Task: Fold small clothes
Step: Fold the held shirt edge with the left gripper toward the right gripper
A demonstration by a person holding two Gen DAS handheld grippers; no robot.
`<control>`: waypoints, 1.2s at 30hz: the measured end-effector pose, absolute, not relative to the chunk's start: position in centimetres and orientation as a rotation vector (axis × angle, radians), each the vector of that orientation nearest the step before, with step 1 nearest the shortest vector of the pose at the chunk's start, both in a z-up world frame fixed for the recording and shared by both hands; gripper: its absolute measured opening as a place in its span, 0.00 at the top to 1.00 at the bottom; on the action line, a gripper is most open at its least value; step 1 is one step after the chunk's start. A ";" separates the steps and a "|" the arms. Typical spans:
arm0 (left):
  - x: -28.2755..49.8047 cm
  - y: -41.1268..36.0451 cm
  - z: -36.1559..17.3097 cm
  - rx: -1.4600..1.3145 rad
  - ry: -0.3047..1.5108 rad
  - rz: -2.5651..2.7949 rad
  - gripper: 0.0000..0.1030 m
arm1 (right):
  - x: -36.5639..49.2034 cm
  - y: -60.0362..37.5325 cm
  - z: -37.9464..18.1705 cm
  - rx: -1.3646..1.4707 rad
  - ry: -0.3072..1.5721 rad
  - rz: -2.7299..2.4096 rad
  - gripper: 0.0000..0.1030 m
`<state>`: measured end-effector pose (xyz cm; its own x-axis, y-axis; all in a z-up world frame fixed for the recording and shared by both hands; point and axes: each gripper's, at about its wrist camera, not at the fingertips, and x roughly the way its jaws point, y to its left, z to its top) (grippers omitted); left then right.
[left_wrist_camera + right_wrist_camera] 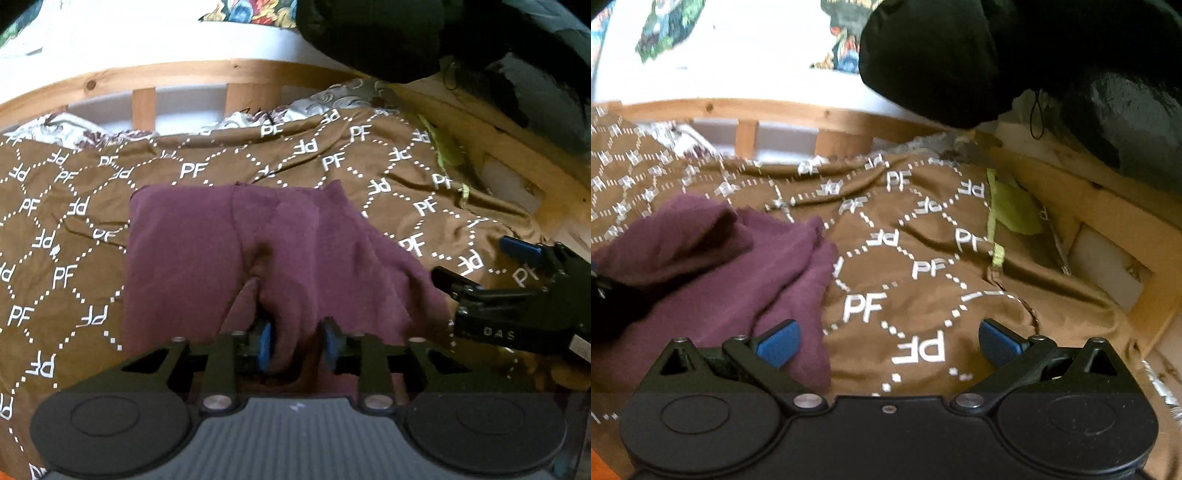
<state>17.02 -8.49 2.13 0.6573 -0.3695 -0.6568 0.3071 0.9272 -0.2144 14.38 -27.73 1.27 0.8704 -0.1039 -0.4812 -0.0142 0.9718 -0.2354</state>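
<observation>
One maroon garment (229, 251) fold between left tool (297, 345) pads, unpinched, right tool (888, 341) spread beside it

We see the small garment (229, 251) lying on the patterned bedspread (66, 221), near its middle. Left gripper (297, 345) sits at garment's near edge, a fold of cloth between its fingers. Right gripper (888, 341) is over bare bedspread, just right of garment. Behind bedspread runs the slatted wooden frame (144, 101); mattress (147, 33) beyond it. Dark bundle (942, 55) far right, above frame.
</observation>
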 end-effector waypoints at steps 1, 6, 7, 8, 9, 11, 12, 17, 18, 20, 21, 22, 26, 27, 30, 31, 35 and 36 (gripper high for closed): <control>16.8 -8.5 2.3 -0.092 0.754 -0.401 0.50 | 14.4 -27.8 1.4 -0.225 0.496 -0.036 0.01; 15.7 -8.6 3.2 -0.111 0.706 -0.424 0.26 | 14.2 -27.9 1.8 -0.170 0.434 0.002 0.01; 15.4 -8.5 3.4 -0.114 0.694 -0.427 0.22 | 14.1 -27.9 1.8 -0.159 0.425 0.011 0.01; 15.0 -8.5 3.7 -0.118 0.683 -0.431 0.17 | 14.0 -27.9 1.9 -0.148 0.419 0.019 0.01; 14.6 -8.4 3.9 -0.121 0.670 -0.434 0.15 | 14.0 -27.9 2.0 -0.139 0.415 0.028 0.01; 13.7 -8.2 4.3 -0.118 0.641 -0.431 0.11 | 13.9 -27.9 2.0 -0.121 0.400 0.054 0.01; 13.4 -8.1 4.4 -0.112 0.630 -0.425 0.10 | 13.9 -27.9 1.9 -0.109 0.391 0.075 0.01; 12.3 -7.0 4.5 -0.038 0.592 -0.347 0.05 | 15.0 -27.2 2.3 0.017 0.394 0.195 0.01; 12.2 -6.7 4.3 -0.032 0.594 -0.335 0.05 | 15.5 -26.9 2.5 0.050 0.397 0.227 0.01; 12.5 -6.2 4.0 -0.025 0.615 -0.312 0.05 | 16.9 -26.2 3.0 0.108 0.428 0.306 0.01; 12.6 -6.1 3.9 -0.020 0.624 -0.307 0.05 | 17.6 -25.8 3.1 0.132 0.451 0.350 0.01; 12.6 -6.0 3.7 -0.010 0.627 -0.307 0.05 | 18.4 -25.3 3.3 0.156 0.483 0.400 0.01; 12.4 -7.0 3.2 0.106 0.613 -0.319 0.05 | 20.4 -23.8 2.8 0.199 0.617 0.509 0.01; 12.4 -7.5 3.1 0.145 0.614 -0.321 0.05 | 20.6 -23.5 2.4 0.212 0.641 0.515 0.01; 12.3 -9.1 2.4 0.251 0.622 -0.344 0.18 | 21.6 -23.4 1.4 0.273 0.723 0.513 0.01; 12.1 -9.7 2.1 0.285 0.616 -0.346 0.22 | 21.9 -23.7 1.1 0.317 0.744 0.508 0.01; 11.8 -11.1 1.6 0.381 0.596 -0.349 0.36 | 23.5 -25.0 0.2 0.501 0.796 0.483 0.02; 11.8 -11.3 1.5 0.394 0.598 -0.347 0.39 | 23.6 -25.2 0.1 0.523 0.789 0.480 0.04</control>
<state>11.80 -11.30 1.52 0.7733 -0.1992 -0.6019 0.4231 0.8692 0.2558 23.60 -25.21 0.06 0.6123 0.5823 -0.5349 -0.2069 0.7709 0.6024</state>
